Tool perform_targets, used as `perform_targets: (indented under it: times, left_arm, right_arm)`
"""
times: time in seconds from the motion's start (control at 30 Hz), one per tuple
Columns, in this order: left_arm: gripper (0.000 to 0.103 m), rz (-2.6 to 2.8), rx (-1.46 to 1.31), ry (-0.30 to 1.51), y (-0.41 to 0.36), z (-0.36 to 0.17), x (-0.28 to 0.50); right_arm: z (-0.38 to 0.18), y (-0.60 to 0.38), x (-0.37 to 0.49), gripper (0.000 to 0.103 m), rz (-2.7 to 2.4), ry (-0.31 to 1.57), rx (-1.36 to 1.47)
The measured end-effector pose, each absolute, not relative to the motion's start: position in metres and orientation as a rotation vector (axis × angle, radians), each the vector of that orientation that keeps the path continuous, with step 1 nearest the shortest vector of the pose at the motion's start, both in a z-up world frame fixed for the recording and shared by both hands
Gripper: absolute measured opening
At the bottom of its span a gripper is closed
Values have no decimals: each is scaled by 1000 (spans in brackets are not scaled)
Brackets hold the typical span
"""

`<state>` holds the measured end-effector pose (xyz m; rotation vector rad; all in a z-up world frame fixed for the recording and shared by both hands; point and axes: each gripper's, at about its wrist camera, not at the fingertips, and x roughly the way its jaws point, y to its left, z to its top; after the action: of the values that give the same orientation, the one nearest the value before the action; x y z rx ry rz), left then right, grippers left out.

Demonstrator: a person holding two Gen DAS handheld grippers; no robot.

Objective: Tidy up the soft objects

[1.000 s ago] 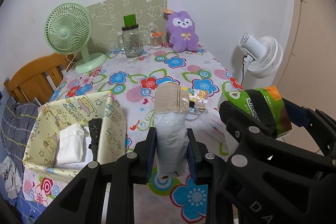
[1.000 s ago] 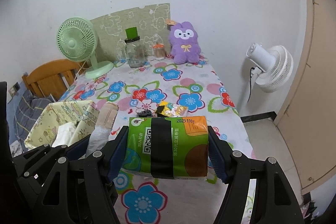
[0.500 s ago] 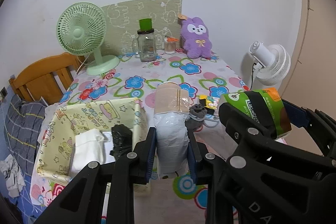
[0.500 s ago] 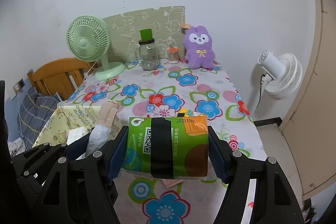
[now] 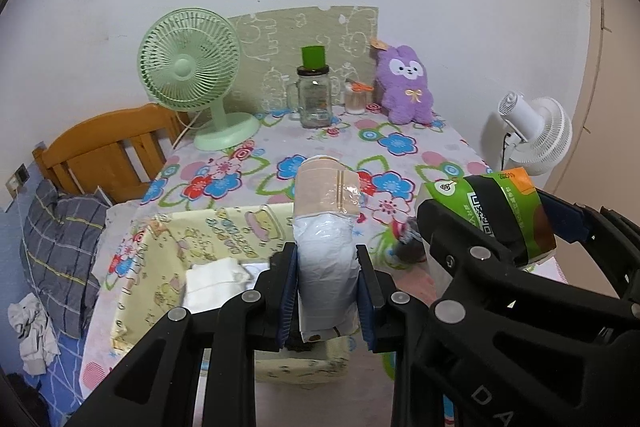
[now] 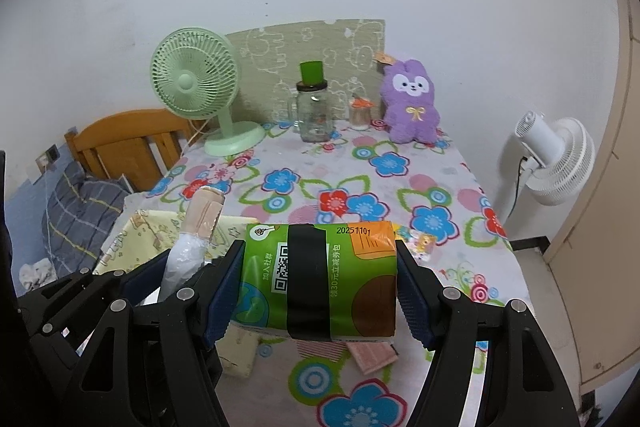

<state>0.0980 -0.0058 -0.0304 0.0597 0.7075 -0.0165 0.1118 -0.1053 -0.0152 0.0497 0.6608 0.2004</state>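
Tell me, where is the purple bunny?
The purple bunny sits at the far end of the table, against the wall, right of the small jar and the glass jar with the green lid.

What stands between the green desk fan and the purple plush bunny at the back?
A glass jar with a green lid, then a small orange-topped container, clearest in the right wrist view.

You've got a green desk fan (image 5: 188, 75) at the back left, glass jar (image 5: 315, 98) mid-table, white fan (image 5: 534, 135) off the right edge, wooden chair (image 5: 108, 147) left.
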Motion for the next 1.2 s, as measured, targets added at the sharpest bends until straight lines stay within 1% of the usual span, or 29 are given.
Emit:
perform_targets:
  times: [0.47, 1.2]
  left_arm:
    - [26, 29, 39, 705, 38, -33, 104]
    - [27, 117, 13, 791, 88, -62, 120]
  right_arm:
    - [-13, -58, 121, 73, 247, 665, 7]
    - [-41, 0, 148, 73, 342, 738, -31]
